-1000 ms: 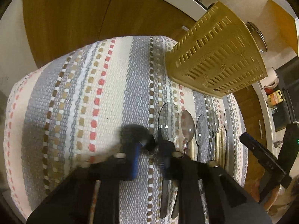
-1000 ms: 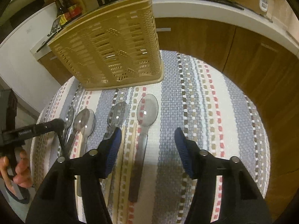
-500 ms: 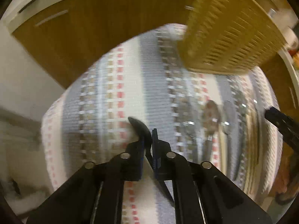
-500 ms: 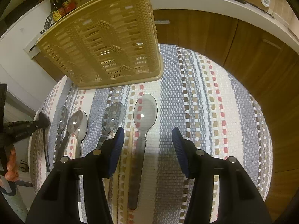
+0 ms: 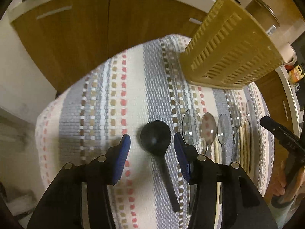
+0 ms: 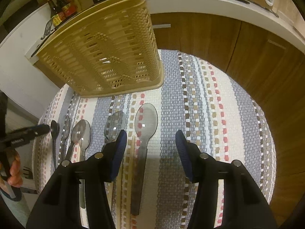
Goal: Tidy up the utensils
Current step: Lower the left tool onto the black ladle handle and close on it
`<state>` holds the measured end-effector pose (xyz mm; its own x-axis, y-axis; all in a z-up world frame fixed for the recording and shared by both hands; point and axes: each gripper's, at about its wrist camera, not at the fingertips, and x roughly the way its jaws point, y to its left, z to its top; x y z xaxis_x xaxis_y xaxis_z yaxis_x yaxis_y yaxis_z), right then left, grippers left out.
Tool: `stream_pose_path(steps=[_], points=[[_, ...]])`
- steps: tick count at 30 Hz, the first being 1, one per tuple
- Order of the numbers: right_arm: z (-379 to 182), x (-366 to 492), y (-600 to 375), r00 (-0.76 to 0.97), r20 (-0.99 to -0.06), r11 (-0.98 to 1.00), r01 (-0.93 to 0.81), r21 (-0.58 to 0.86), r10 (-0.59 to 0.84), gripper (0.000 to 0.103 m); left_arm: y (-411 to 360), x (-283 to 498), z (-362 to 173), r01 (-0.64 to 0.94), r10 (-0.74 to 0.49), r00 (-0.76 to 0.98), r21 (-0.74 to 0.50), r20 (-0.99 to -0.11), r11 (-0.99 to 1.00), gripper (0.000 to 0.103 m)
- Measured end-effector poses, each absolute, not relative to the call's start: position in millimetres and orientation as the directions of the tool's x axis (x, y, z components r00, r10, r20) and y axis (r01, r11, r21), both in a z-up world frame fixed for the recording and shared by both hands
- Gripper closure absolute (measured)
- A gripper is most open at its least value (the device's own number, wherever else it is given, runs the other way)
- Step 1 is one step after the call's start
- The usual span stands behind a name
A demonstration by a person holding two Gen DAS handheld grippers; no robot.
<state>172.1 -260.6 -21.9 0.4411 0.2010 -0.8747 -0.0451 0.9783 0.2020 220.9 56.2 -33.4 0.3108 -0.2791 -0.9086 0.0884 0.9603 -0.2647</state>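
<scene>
Between the left tongs (image 5: 152, 143), whose blue pads have just been spreading apart, a black spoon (image 5: 156, 137) lies loose on the striped cloth (image 5: 95, 114), touched by neither pad, at the end of a row of clear spoons (image 5: 190, 126) below the tan basket (image 5: 228, 57). It looks like light, stiff plastic, smooth enough to slip; its thin handle, running back toward the camera, seems the safest place to pinch. Over on the right wrist view, the right tongs (image 6: 150, 148) stand apart and empty above the largest clear spoon (image 6: 145, 122), with chopsticks (image 6: 131, 162) beside its handle. That spoon also seems light and rigid, best gripped at the neck.
</scene>
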Motion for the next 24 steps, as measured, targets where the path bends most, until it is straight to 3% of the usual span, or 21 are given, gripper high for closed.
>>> stream_pose_path(steps=[5, 12, 16, 18, 24], points=[[-24.9, 183.3, -257.7, 0.407, -0.888, 0.976, -0.046, 0.213, 0.213, 0.053, 56.5, 225.7, -42.1, 0.064, -0.291, 0.324, -0.286, -0.900, 0.956, 0.057], [-30.7, 192.4, -259.0, 0.376, -0.901, 0.973, -0.013, 0.231, 0.219, 0.053, 39.1, 229.7, -44.9, 0.071, -0.227, 0.344, -0.216, -0.911, 0.974, 0.057], [-31.0, 197.8, -258.6, 0.364, -0.908, 0.975, -0.004, 0.223, 0.209, 0.053, 25.2, 229.0, -47.6, 0.080, -0.173, 0.361, -0.155, -0.916, 0.985, 0.060], [-31.4, 197.5, -260.0, 0.358, -0.912, 0.976, 0.008, 0.218, 0.201, 0.051, 23.3, 228.7, -46.9, 0.079, -0.150, 0.371, -0.130, -0.916, 0.988, 0.068], [-38.9, 215.6, -248.5, 0.336, -0.929, 0.986, 0.003, 0.165, 0.154, 0.050, 24.8, 231.3, -46.3, 0.081, -0.157, 0.380, -0.137, -0.912, 0.987, 0.069]])
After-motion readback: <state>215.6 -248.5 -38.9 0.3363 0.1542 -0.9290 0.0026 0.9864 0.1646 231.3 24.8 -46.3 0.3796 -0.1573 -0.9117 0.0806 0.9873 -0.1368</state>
